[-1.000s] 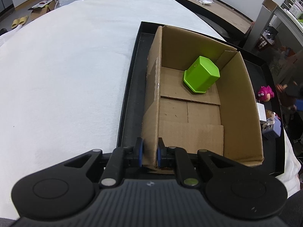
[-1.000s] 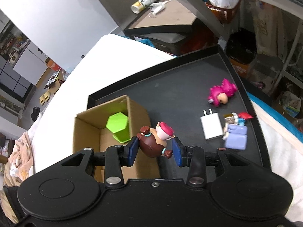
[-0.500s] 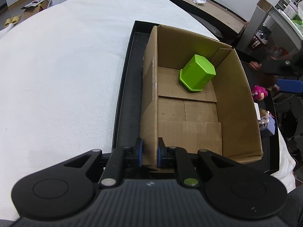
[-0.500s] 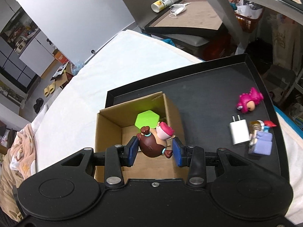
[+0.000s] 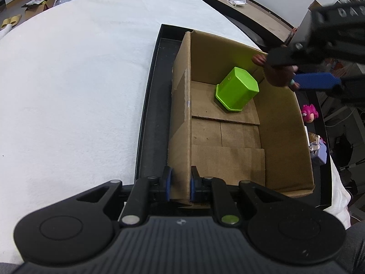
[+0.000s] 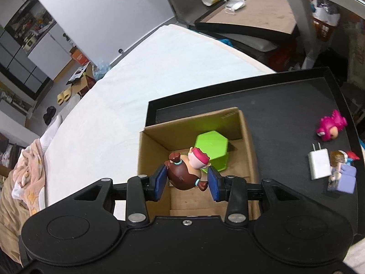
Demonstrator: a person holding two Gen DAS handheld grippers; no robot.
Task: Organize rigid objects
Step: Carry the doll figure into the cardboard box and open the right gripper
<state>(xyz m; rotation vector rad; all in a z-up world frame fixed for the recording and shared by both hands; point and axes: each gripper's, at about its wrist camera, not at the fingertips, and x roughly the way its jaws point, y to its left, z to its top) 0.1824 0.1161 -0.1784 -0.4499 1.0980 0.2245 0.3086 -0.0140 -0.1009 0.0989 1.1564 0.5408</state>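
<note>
1. White bedding (image 5: pixel 68 86) lay under a black tray (image 6: pixel 285 105) that carried the cardboard box (image 5: pixel 285 137).
2. Low at the box's near corner, the left gripper (image 5: pixel 179 185) was clamped on its wall.
3. Above the box, the right gripper (image 6: pixel 186 178) pinched a brown-haired figurine (image 6: pixel 184 173), probably clear of the green pot (image 5: pixel 237 89) inside.

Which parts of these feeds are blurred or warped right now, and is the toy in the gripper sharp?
Left wrist view: the right gripper is motion-smeared; the cardboard box is sharp, its walls bowed by fisheye. Right wrist view: the brown figurine is crisp; the purple toy near the edge is soft.
</note>
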